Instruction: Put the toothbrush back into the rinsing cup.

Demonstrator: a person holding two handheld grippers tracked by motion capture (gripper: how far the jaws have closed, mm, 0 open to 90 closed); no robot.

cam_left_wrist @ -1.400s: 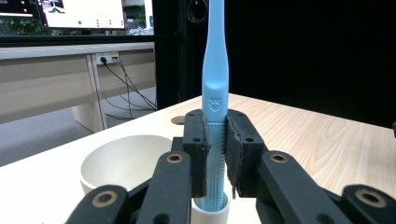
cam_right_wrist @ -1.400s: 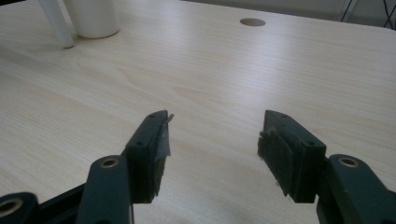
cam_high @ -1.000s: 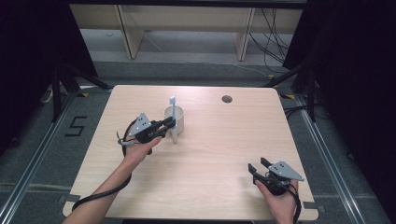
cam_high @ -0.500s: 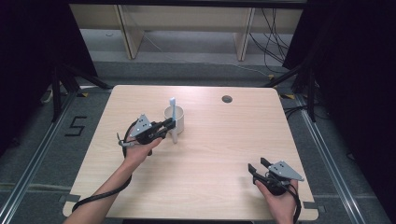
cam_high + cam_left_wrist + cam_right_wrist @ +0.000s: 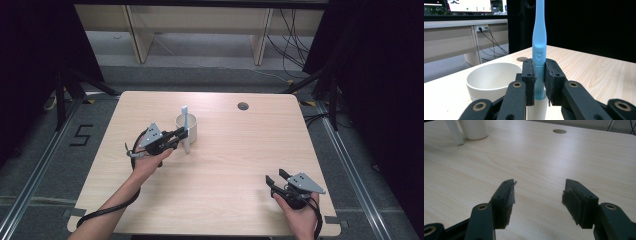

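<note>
My left gripper [image 5: 181,135] [image 5: 539,80] is shut on a light blue and white toothbrush [image 5: 185,131] [image 5: 539,47]. The brush stands upright with its white lower end [image 5: 454,131] on the table, just right of a white cup [image 5: 186,128] [image 5: 490,80] [image 5: 474,128]. The pads clamp the ribbed part of the handle. Near the front right corner of the table, my right gripper [image 5: 276,179] [image 5: 537,195] rests in the person's hand, open, with only bare wood between its jaws.
The light wooden table [image 5: 225,165] has a round cable hole [image 5: 243,106] [image 5: 559,131] at the back right. A cable trails from the left gripper down along the forearm. Shelving and cables stand behind the table.
</note>
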